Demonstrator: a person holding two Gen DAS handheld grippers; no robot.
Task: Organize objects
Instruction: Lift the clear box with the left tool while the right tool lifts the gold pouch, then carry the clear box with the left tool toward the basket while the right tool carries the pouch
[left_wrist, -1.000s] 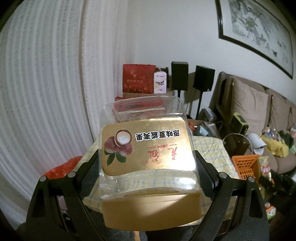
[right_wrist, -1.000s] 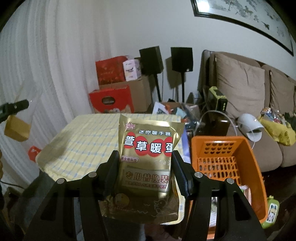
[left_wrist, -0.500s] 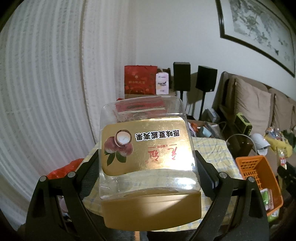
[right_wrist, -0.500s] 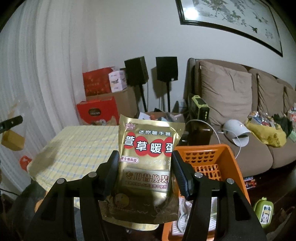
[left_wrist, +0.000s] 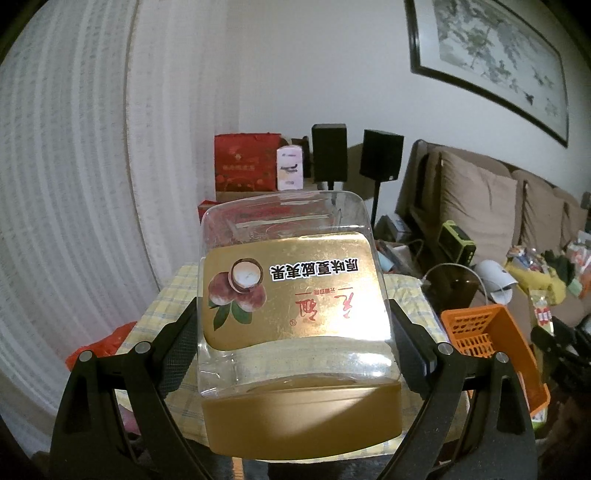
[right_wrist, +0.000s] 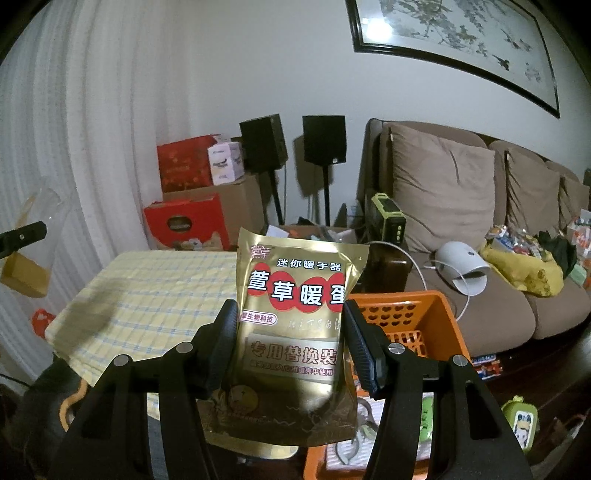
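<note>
Since a second ago both views have swung toward the sofa (right_wrist: 461, 206): the orange basket (right_wrist: 432, 314), then off to the side of the right wrist view, now sits directly behind the pouch and more of it shows in the left view too.

Right claw (right_wrist: 290, 347) is clenched on a gold foil pouch (right_wrist: 295, 314), held upright, its pads pressing the pouch's two side edges. Red discs carry large white characters across the front, with a paler panel of text below. Its bottom corner is creased and in shadow, and the small print there cannot be read.

Left claw (left_wrist: 291, 343) grips a clear plastic jar (left_wrist: 291, 295) with a gold lid (left_wrist: 303, 417), the lid end nearest the camera. A gold label shows peach-coloured fruit and printing that reads upside down. The jar looks empty, though glare on the plastic makes that hard to confirm.

Both things hang in the air above the yellow checked worktop (right_wrist: 147, 291). The basket's contents are mostly hidden by the pouch and claw; only pale items show at the bottom edge. The jar hides most of the worktop in the left view.
</note>
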